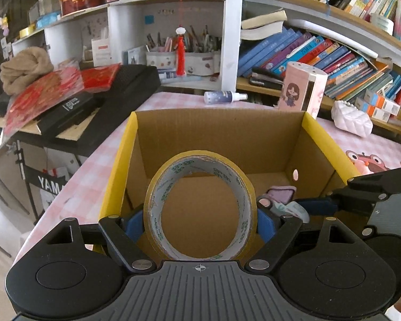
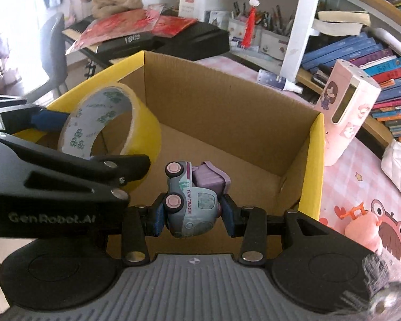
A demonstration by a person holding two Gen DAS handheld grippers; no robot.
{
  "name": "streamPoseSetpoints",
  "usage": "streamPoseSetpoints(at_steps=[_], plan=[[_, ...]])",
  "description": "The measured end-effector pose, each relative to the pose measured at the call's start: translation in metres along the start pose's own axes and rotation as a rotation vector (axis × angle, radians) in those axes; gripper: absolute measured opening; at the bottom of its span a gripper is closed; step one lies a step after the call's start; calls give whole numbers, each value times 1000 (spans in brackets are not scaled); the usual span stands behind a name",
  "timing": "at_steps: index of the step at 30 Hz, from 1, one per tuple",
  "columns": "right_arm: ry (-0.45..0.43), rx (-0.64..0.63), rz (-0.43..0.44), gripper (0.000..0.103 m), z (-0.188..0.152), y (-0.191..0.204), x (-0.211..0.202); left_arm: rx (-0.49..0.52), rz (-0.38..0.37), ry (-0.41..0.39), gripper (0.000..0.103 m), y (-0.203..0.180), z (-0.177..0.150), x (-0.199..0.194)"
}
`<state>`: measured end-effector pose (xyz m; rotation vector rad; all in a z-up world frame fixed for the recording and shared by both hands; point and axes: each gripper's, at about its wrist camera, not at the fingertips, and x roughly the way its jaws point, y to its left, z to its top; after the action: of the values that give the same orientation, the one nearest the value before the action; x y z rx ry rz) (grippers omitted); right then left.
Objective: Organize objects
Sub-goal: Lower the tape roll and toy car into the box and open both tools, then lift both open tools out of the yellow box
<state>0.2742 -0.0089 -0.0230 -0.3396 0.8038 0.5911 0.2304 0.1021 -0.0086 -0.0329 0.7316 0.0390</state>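
My left gripper [image 1: 199, 222] clamps the tape roll [image 1: 199, 206] by its outer sides, with the hole facing forward. My right gripper [image 2: 192, 214] is closed on the toy truck [image 2: 192, 200], which lies on its side, wheels to the left. Both hang over the open cardboard box [image 2: 314, 144], its visible floor bare, so each drop is straight down, tape left of truck.

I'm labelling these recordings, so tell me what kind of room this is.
Most likely a home study or bedroom: crowded shelves of books, an electronic keyboard piled with clutter, and pots of pens behind a table with a pink checked cloth.
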Motion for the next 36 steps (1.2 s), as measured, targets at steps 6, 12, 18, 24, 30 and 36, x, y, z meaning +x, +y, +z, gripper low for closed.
streamPoseSetpoints(at_steps=[6, 12, 18, 24, 30, 36], plan=[[13, -7, 19, 39, 1, -2, 2, 9, 24, 3, 84, -3, 2, 5], [-19, -3, 20, 40, 0, -2, -1, -26, 15, -16, 84, -1, 2, 1], [-97, 21, -4, 47, 0, -2, -13, -68, 11, -140, 87, 0, 7, -32], [-200, 64, -37, 47, -2, -4, -50, -127, 15, -238, 88, 11, 7, -73], [-283, 113, -106, 47, -14, -4, -92, -170, 41, -276, 89, 22, -7, -102], [-313, 181, -172, 51, -36, 3, -118, -155, 72, -258, 92, 24, -29, -119]])
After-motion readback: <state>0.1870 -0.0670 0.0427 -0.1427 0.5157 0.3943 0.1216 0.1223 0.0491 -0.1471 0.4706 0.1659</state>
